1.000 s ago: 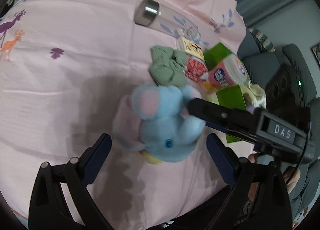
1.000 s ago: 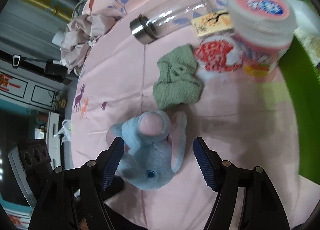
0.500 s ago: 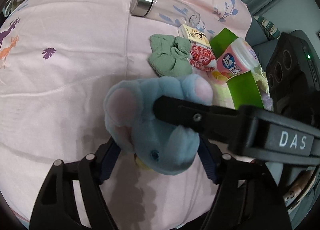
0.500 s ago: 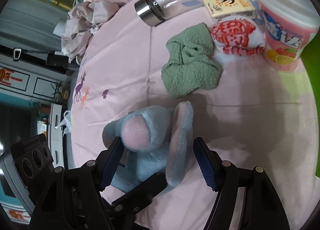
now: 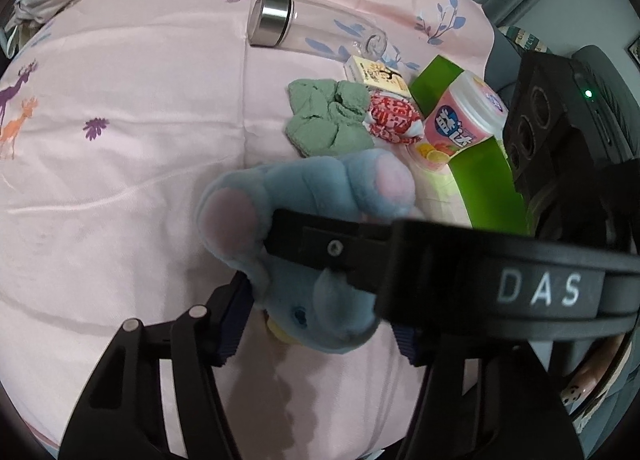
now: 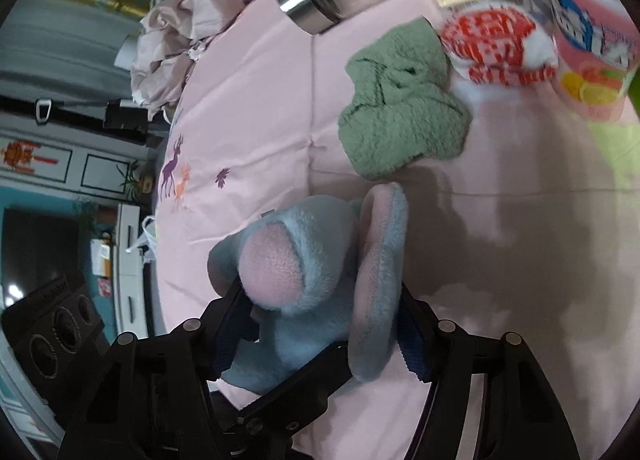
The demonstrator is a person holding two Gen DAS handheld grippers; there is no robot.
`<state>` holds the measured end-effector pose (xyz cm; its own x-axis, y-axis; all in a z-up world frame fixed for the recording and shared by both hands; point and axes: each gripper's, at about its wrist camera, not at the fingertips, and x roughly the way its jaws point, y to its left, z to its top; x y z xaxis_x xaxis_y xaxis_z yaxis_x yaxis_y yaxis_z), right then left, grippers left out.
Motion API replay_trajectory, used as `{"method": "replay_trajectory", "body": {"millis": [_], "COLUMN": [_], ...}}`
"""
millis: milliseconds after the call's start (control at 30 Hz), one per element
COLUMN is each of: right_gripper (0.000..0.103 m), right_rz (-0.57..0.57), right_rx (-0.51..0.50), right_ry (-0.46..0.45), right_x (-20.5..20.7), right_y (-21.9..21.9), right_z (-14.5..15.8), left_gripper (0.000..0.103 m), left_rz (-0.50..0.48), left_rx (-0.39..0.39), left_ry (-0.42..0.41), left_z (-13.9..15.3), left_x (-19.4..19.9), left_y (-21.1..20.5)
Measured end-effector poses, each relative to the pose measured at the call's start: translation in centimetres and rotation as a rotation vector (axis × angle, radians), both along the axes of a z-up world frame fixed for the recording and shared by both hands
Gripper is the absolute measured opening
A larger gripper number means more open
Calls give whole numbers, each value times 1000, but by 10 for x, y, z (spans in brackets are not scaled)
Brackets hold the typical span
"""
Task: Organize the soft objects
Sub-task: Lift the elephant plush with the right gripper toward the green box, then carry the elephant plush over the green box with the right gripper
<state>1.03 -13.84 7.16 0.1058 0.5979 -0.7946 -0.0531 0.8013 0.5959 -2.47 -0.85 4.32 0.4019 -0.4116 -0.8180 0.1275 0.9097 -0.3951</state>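
Left wrist view: left gripper [image 5: 320, 324] is clamped on the blue plush elephant [image 5: 308, 228], blue pads pressed into both sides of its body. The right gripper's finger [image 5: 340, 248] crosses in front of the elephant at mid-body, touching it; "DAS" label on its housing to the right. Elephant sits over the pink bedsheet [image 5: 120, 180], pink-soled feet pointing away from the camera. Just beyond the elephant: crumpled green cloth [image 5: 326, 120]. Touching the cloth on its right: red-and-white wrapped packet [image 5: 394, 120]. Beyond that packet: small cream box [image 5: 378, 74], and farther still a clear bottle with a steel cap [image 5: 296, 26] lying on its side. Right of the packet: pink tub [image 5: 464, 120] against a green box [image 5: 480, 176].

Right wrist view: right gripper [image 6: 320, 340] is also closed on the elephant [image 6: 312, 280], pads squeezing body and one ear. Left gripper's finger [image 6: 296, 388] comes in under the elephant from below. Green cloth [image 6: 400, 120] lies just beyond the elephant, apart from it. Packet [image 6: 496, 48] touches the cloth's far right; pink tub [image 6: 588, 44] beside it; bottle [image 6: 320, 4] beyond the cloth. Sheet [image 6: 260, 120] under all.
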Motion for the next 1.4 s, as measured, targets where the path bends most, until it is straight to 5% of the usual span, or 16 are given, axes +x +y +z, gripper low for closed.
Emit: {"method": "replay_trajectory", "body": {"millis": [700, 1400], "right_gripper": [66, 66], "right_rz": [18, 12], "right_rx": [5, 12], "right_ry": [-308, -486], "right_x": [-15, -29], "right_y": [3, 1], "right_z": [60, 92], "left_gripper": [60, 60], "left_rz": [11, 7], "left_rx": [21, 27], "left_ry": [-259, -431], "left_z": [44, 71], "left_x": [-19, -32], "left_y": [0, -2]}}
